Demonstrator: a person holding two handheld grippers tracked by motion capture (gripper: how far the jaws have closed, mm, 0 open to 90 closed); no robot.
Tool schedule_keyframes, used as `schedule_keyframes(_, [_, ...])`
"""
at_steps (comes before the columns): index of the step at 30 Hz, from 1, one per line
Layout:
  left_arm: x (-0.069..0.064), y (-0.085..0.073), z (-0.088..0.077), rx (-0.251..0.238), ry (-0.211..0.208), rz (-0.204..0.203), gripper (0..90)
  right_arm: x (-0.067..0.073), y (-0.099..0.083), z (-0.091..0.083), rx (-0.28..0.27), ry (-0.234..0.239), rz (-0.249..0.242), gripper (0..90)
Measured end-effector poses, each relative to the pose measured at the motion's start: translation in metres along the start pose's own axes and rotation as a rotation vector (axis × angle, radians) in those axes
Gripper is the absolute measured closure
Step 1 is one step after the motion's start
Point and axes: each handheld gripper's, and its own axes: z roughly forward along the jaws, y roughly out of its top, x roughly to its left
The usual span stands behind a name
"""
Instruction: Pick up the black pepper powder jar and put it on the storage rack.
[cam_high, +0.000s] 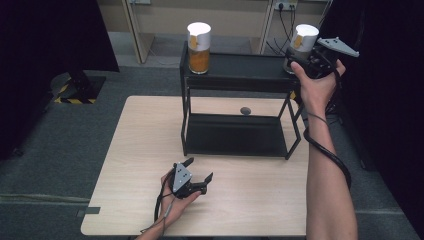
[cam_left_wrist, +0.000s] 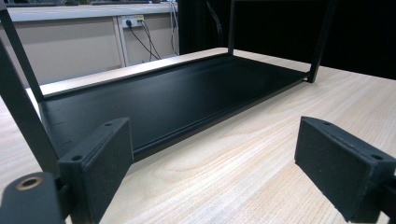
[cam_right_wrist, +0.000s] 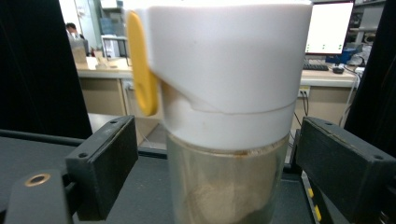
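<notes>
left gripper (cam_high: 200, 170): near table edge, held low over the wood, jaws spread wide, nothing between them
right gripper (cam_high: 306, 61): up at the rack's top shelf, jaws apart either side of right jar (cam_right_wrist: 224, 116), not yet closed on it
right jar: upright at right end of top shelf (cam_high: 240, 67), white lid, yellow tab
left jar (cam_high: 199, 42): upright at left end of same shelf, orange contents, untouched
progress: early by the look; grasp lined up, squeeze and lift left to do
surface: pale wood table (cam_high: 140, 165), black rack (cam_high: 235, 135) on it, lower shelf bare
room: grey carpet, wall sockets, desks and monitor beyond
</notes>
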Motion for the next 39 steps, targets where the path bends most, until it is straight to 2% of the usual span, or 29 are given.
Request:
schedule_keyframes(7, [0.000, 0.000, 0.000, 0.001, 0.000, 0.000, 11.0, -0.001, -0.006, -0.010, -0.008, 0.024, -0.010, 10.9])
schedule_keyframes(20, [-0.001, 0.000, 0.000, 0.001, -0.001, 0.004, 11.0, 0.005, -0.013, -0.028, -0.010, 0.051, -0.062, 8.0])
schedule_keyframes(26, [-0.001, 0.000, 0.000, 0.000, -0.001, 0.004, 11.0, 0.004, -0.022, -0.037, -0.028, 0.067, -0.054, 7.7])
schedule_keyframes(37, [-0.002, 0.000, 0.000, 0.001, -0.002, 0.004, 11.0, 0.002, -0.037, -0.055, -0.035, 0.098, -0.084, 7.3])
schedule_keyframes(39, [-0.002, 0.000, 0.000, 0.001, -0.002, 0.006, 11.0, 0.000, -0.041, -0.059, -0.040, 0.110, -0.077, 7.2])
